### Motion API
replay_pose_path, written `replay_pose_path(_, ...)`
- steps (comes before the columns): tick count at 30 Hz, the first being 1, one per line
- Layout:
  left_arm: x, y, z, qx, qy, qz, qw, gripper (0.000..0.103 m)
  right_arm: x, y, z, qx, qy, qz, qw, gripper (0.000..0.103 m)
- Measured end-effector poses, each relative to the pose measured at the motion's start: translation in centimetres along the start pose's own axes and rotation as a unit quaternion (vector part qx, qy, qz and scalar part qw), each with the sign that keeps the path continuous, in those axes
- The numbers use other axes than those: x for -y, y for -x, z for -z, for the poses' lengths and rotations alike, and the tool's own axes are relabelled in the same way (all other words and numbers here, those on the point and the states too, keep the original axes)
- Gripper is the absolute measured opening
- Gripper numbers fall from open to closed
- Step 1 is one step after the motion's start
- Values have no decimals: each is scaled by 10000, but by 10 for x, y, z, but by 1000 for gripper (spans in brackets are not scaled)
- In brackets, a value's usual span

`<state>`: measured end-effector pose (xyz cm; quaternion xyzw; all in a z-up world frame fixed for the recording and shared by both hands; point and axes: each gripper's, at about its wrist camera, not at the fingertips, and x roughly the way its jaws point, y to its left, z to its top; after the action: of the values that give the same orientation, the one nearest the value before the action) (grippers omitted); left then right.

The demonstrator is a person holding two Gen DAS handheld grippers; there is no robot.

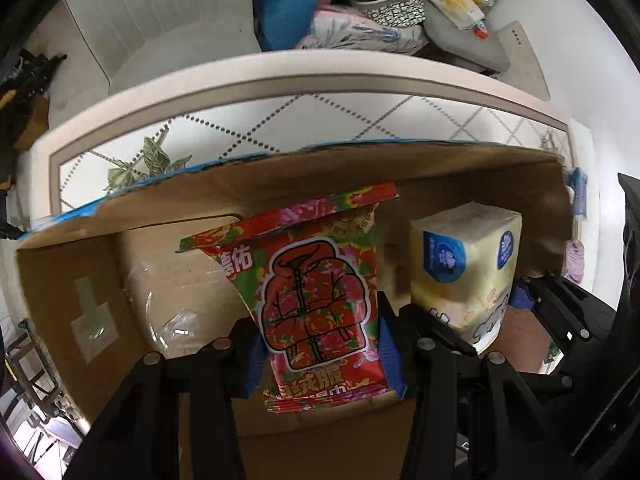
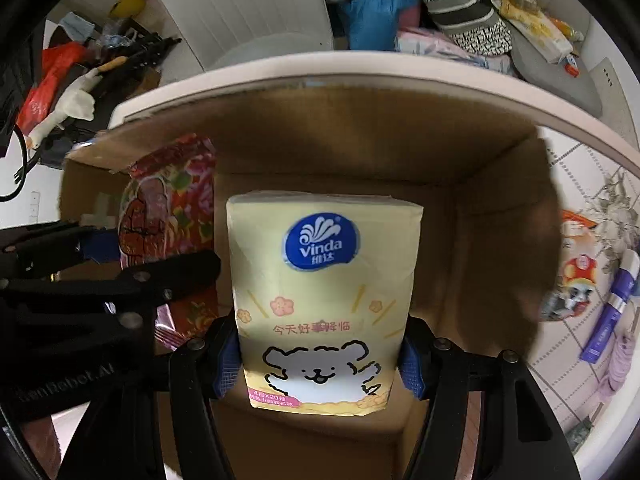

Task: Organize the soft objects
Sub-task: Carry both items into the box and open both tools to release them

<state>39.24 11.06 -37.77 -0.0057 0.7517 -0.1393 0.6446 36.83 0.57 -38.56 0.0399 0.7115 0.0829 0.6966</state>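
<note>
Holding 1 red wipes pack (image 1: 320, 300) & 1 yellow tissue pack (image 2: 324, 300) over 1 cardboard box (image 1: 80, 280).

Black gripper (image 2: 320, 364) linkages (round silver rivets), ribbed blue pads (image 2: 226, 364)

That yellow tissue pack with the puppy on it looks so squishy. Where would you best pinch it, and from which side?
Across its two narrow sides near one end, coming in along its length, as the right tool does now. The yellow tissue pack is a soft block; its flat sides give the pads broad contact, and its free end points down into the cardboard box.
</note>
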Motion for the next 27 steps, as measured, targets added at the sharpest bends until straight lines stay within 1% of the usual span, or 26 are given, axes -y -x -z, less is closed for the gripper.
replay_pose_path(3,-3,-10,-3,-122,0,11,9999,45,1,-13,-5,-29,-61,65,10000,65)
replay_pose_path(7,-9,-13,-3,-172,190,-5,9997,46,-2,-24,-9,-39,-48,50,10000,67)
replay_pose_path(8,-10,-11,-2,-153,267,-24,9995,46,-2,-25,-9,-31,-35,80,10000,68)
replay_pose_path(9,-10,-7,-1,-129,315,36,9994,47,-2,-24,-10,-15,-37,98,9999,70)
replay_pose_path(10,-10,-4,1,-92,369,96,9992,47,-3,-22,-9,5,-62,107,9999,76)
replay_pose_path(11,-10,1,3,-48,433,95,9990,53,-2,-20,-8,14,-108,103,9999,79)
replay_pose_path(12,-12,5,7,15,490,52,9988,57,-3,-17,-8,8,-119,91,9999,79)
replay_pose_path(14,-10,15,14,145,512,-6,9986,79,-8,-10,-5,20,-99,154,9998,79)
replay_pose_path(15,-9,22,19,214,532,-82,9983,85,-10,-5,-2,26,-77,206,9998,80)
replay_pose_path(16,-10,26,23,280,552,-111,9980,86,-13,-1,0,21,-74,224,9997,84)
replay_pose_path(17,-10,32,28,342,571,-104,9977,88,-14,3,3,11,-85,214,9997,91)
replay_pose_path(19,-11,41,41,447,606,-154,9970,92,-16,10,9,24,-85,217,9997,98)
replay_pose_path(21,-17,52,53,609,629,-210,9959,92,-20,21,20,95,-77,280,9995,98)
replay_pose_path(25,-18,73,80,921,686,-339,9928,92,-22,43,44,173,-170,213,9995,102)
replay_pose_path(27,-18,79,93,1073,742,-345,9909,93,-24,55,57,218,-168,249,9993,102)
